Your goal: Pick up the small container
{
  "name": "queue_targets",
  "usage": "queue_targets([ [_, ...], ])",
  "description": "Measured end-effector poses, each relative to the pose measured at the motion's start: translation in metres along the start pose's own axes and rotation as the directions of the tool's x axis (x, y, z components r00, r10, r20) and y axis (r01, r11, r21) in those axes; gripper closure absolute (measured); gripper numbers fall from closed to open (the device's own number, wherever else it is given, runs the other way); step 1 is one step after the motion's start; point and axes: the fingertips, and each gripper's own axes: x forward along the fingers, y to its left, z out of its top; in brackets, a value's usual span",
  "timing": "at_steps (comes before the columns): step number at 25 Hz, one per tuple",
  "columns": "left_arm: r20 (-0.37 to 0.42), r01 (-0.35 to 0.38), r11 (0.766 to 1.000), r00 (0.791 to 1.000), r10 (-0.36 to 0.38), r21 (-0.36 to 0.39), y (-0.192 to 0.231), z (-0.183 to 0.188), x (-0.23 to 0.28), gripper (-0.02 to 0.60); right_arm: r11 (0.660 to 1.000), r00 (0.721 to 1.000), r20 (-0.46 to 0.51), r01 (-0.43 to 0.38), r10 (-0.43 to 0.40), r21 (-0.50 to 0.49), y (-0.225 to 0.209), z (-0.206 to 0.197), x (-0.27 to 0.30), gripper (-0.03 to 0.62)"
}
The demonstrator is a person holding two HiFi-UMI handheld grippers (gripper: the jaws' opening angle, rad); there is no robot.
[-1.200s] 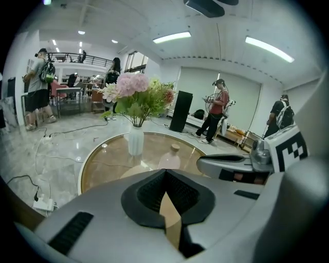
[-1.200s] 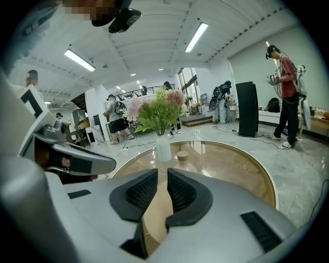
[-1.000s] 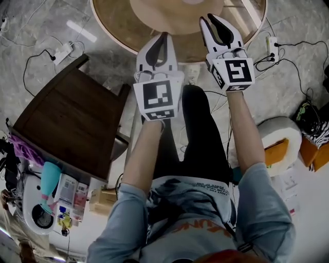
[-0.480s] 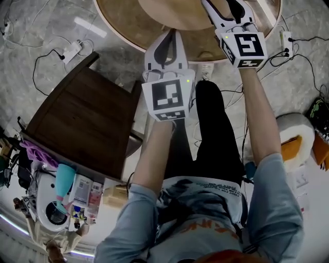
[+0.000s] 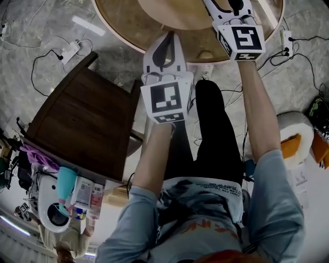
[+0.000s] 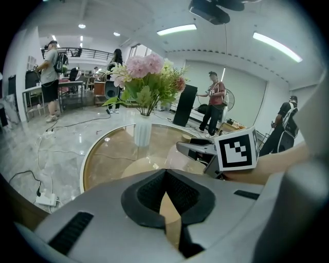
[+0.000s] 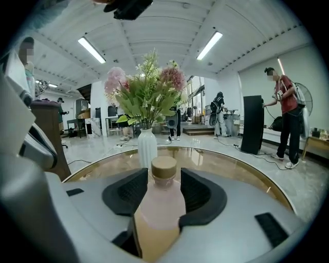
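In the head view, the left gripper [image 5: 165,36], a white plastic shell with a black-and-white marker cube, sits at upper centre over the edge of the round, glossy glass surface [image 5: 118,23]. The right gripper [image 5: 230,5] reaches further in at the top edge, its tips cut off by the frame. A dark wooden chair [image 5: 82,118] stands at left on the marble-patterned floor. In the left gripper view, the ribbed black pads meet at their tips and hold nothing. A white fluted vase [image 6: 142,131] of pink flowers stands beyond. In the right gripper view, the jaws have just been opening and stand apart. The small container [image 7: 158,205], a translucent pinkish bottle with a tan cylindrical cap, stands upright between the pads at lower centre, with no squeeze visible.
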Motion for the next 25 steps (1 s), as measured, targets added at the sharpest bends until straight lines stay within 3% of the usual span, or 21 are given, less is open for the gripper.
queue_targets([
  [6,0.01,-0.018,1.0,1.0,0.018,-0.004,0.0042,0.0047,0.002,0.558,1.0,1.0,-0.003,-0.004,0.004,0.015,-0.0024,0.0017,0.0077,0.451],
  [25,0.001,-0.024,1.0,1.0,0.024,-0.018,0.0054,-0.0031,0.001,0.558,1.0,0.996,-0.091,-0.014,0.016,0.022,0.0035,-0.0021,0.0089,0.448],
])
